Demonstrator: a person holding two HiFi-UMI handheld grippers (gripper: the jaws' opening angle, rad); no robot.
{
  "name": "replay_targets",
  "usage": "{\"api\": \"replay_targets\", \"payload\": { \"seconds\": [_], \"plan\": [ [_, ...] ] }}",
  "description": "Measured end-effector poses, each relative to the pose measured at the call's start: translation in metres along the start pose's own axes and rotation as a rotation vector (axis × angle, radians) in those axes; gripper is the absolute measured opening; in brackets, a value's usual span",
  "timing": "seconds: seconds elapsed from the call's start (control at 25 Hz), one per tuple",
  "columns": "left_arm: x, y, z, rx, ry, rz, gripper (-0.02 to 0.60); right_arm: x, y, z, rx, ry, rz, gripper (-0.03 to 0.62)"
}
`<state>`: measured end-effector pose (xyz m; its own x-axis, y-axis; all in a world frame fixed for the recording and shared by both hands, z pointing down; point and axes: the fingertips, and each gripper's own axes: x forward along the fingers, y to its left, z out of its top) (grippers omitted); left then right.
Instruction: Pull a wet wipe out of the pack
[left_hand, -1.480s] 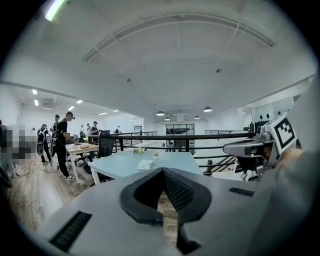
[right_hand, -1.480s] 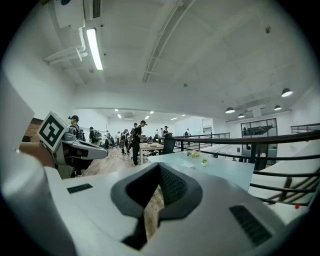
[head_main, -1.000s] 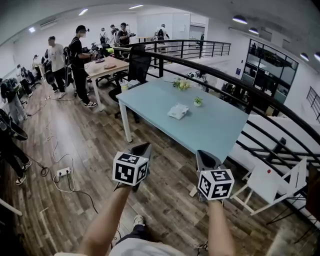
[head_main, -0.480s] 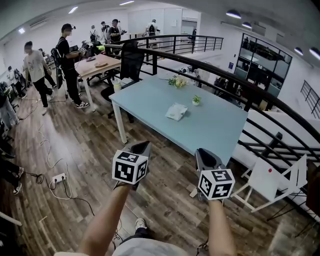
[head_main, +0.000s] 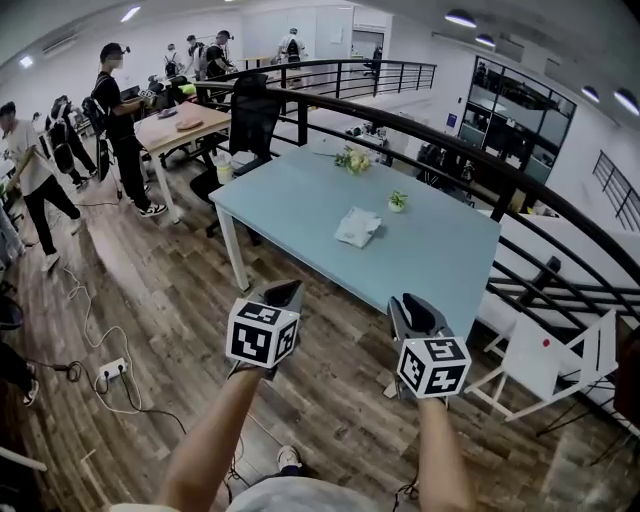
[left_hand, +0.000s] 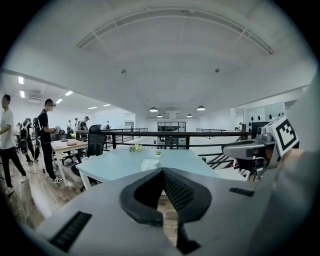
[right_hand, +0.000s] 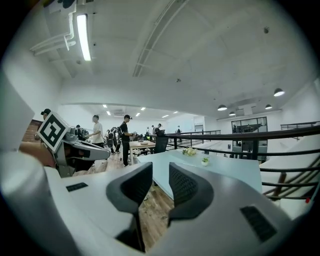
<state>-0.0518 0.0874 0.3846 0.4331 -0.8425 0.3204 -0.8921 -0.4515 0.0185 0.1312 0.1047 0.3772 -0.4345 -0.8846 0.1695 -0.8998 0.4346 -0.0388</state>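
The white wet wipe pack (head_main: 357, 227) lies in the middle of a light blue table (head_main: 300, 195), well ahead of both grippers. It shows small and far in the left gripper view (left_hand: 149, 164). My left gripper (head_main: 285, 295) is held over the wooden floor short of the table, jaws shut and empty (left_hand: 161, 171). My right gripper (head_main: 414, 309) is level with it near the table's near corner. Its jaws have just been opening and stand a little apart with nothing between them (right_hand: 160, 175).
A small potted plant (head_main: 397, 202) and a flower bunch (head_main: 356, 160) stand on the table beyond the pack. A black railing (head_main: 480, 160) runs behind it. A black office chair (head_main: 250, 120) and several people (head_main: 115, 110) are at the left, a white folding chair (head_main: 535, 365) at the right.
The table and pack have come closer and sit lower in the head view. The people at the left have shifted. The right gripper's jaws have parted.
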Motion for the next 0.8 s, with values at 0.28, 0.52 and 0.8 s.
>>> {"api": "replay_targets", "payload": {
  "seconds": [0.28,0.52,0.8],
  "plan": [
    [0.024,0.039,0.005,0.011,0.009,-0.04,-0.008,0.04,0.007,0.007,0.02,0.006,-0.037,0.12],
    [0.038,0.07,0.009,0.028,0.019,-0.068,-0.008,0.069,0.015,0.014,0.037,0.006,-0.068,0.15],
    [0.053,0.088,0.009,0.038,0.028,-0.102,-0.008,0.091,0.023,0.018,0.045,0.013,-0.087,0.21]
  ]
}}
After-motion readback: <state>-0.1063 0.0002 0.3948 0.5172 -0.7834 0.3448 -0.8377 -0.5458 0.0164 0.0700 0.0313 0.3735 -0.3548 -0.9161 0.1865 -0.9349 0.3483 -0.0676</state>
